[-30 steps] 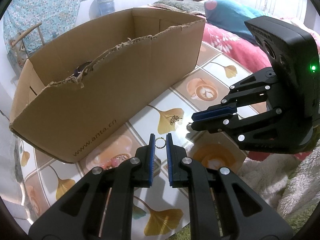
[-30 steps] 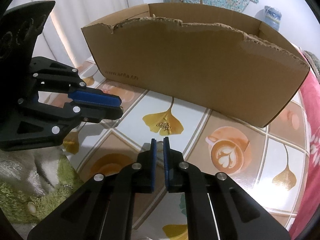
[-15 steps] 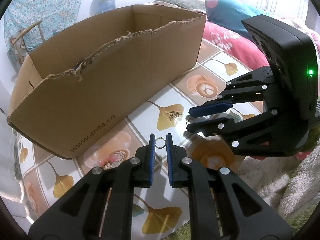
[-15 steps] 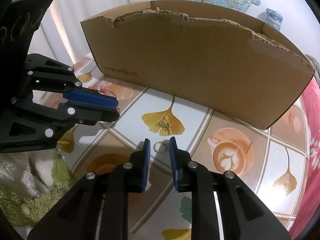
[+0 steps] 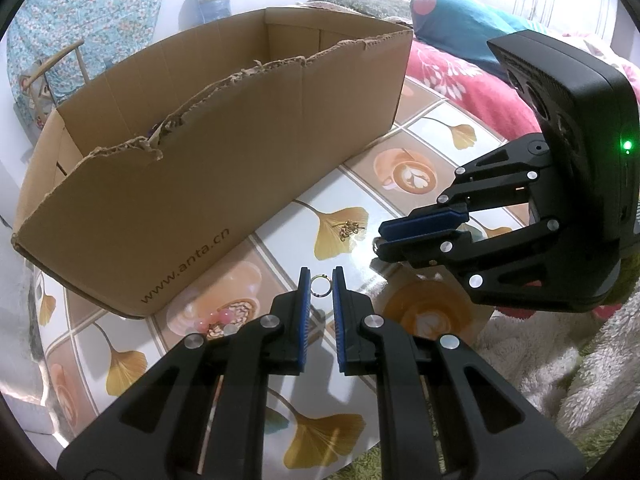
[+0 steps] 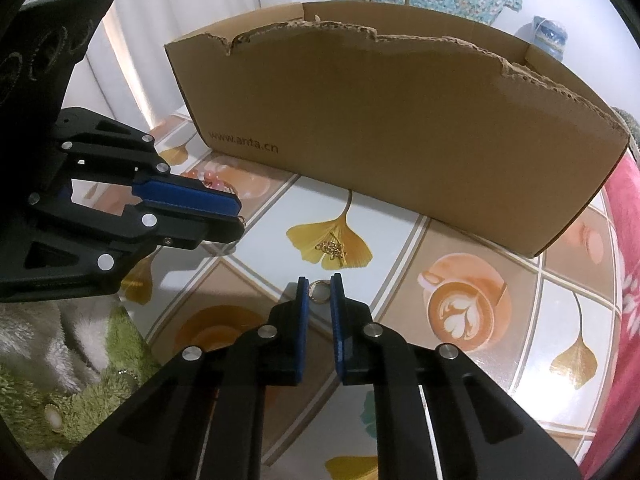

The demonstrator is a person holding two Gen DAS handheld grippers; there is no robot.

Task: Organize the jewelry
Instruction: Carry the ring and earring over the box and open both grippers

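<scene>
In the left wrist view my left gripper point(image 5: 321, 286) is shut on a small gold ring point(image 5: 321, 285) held between its blue pads above the table. In the right wrist view my right gripper point(image 6: 319, 292) has closed on a second gold ring point(image 6: 319, 291) at table level. A small gold chain point(image 6: 332, 249) lies on a yellow leaf print just beyond; it also shows in the left wrist view point(image 5: 350, 229). The open cardboard box point(image 5: 224, 152) stands behind both grippers. The right gripper shows at the right of the left view point(image 5: 420, 232), the left gripper at the left of the right view point(image 6: 224, 220).
Pink beads point(image 5: 218, 320) lie on the tablecloth near the box's front corner. The patterned tablecloth point(image 6: 500, 320) covers the table. A fluffy green and white blanket point(image 6: 60, 380) lies at the near edge. A red floral bed cover point(image 5: 460, 72) lies beyond the table.
My right gripper opened, came down over the ring on the table and narrowed its jaws around it. My left gripper kept its ring and rose slightly.
</scene>
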